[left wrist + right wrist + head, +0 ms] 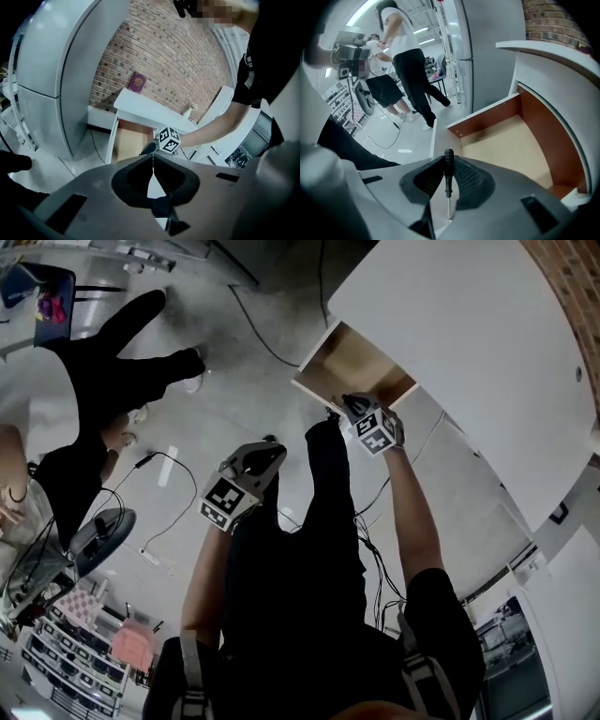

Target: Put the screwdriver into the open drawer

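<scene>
Two jaws of the right gripper (448,159) are clamped on the screwdriver (448,174). It is held by its black handle, with the metal shaft pointing back toward the camera. Nothing is held by the left gripper (153,158). Its jaws are pressed together at the tips, and it is held back by the person's leg, well apart from the drawer (506,140).

The screwdriver is carried at the drawer's front edge, handle tip over the front panel, not yet inside. The drawer is pulled out and the part of its wooden bottom in view is bare. Judged progress: pickup and approach are done; moving in over the bottom, lowering and release are left.

The grip itself is shown only in the right gripper view. In the head view the screwdriver is not made out, only the right gripper's marker cube at the drawer's near corner. The white desk (450,352) over the drawer is laid out best in the head view. A brick wall (178,61) and a dark red booklet (137,83) on the desk top are shown only in the left gripper view, where the right gripper is also seen from outside, in front of the drawer. Bystanders (412,70) are caught in the right gripper view and the head view.
</scene>
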